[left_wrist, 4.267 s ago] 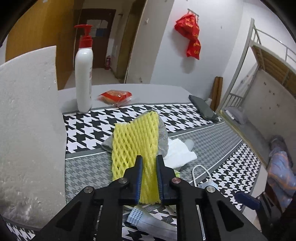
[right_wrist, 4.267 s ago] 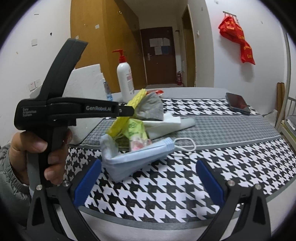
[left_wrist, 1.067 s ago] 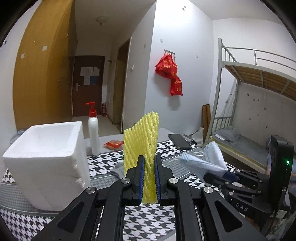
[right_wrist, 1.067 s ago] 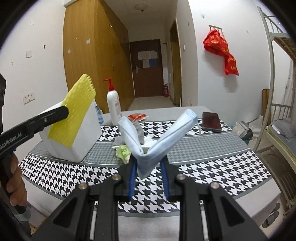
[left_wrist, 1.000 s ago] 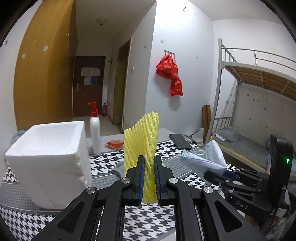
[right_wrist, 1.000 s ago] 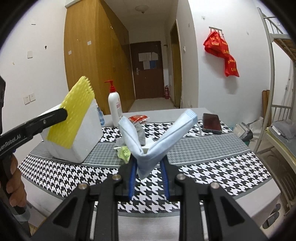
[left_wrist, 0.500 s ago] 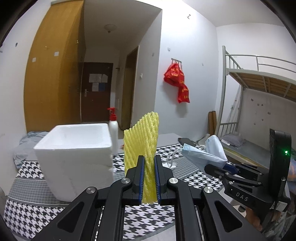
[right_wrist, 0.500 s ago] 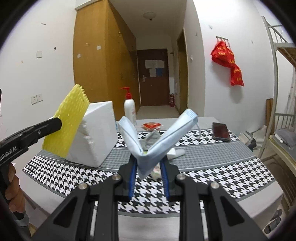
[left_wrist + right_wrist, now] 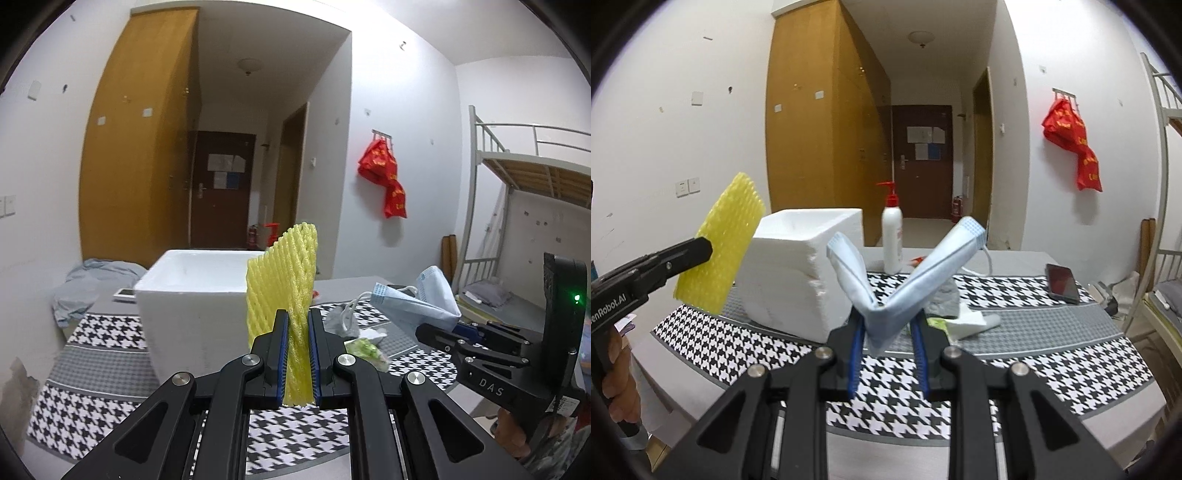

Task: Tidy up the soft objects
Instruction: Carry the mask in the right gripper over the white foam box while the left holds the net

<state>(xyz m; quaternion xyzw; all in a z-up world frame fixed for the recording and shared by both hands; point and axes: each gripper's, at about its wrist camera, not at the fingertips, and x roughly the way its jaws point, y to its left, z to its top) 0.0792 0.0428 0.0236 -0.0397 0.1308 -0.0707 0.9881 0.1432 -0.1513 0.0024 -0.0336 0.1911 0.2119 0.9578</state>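
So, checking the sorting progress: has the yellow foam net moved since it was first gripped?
Yes. The yellow foam net, shut in the left gripper, is off the houndstooth tablecloth, raised upright in front of the white foam box.

Foam box on table; bottle behind; phone far right.

The right gripper pinched a folded blue face mask, its ends splayed upward in a V. At left, the left gripper clamped yellow foam netting beside a white foam box on the houndstooth tablecloth
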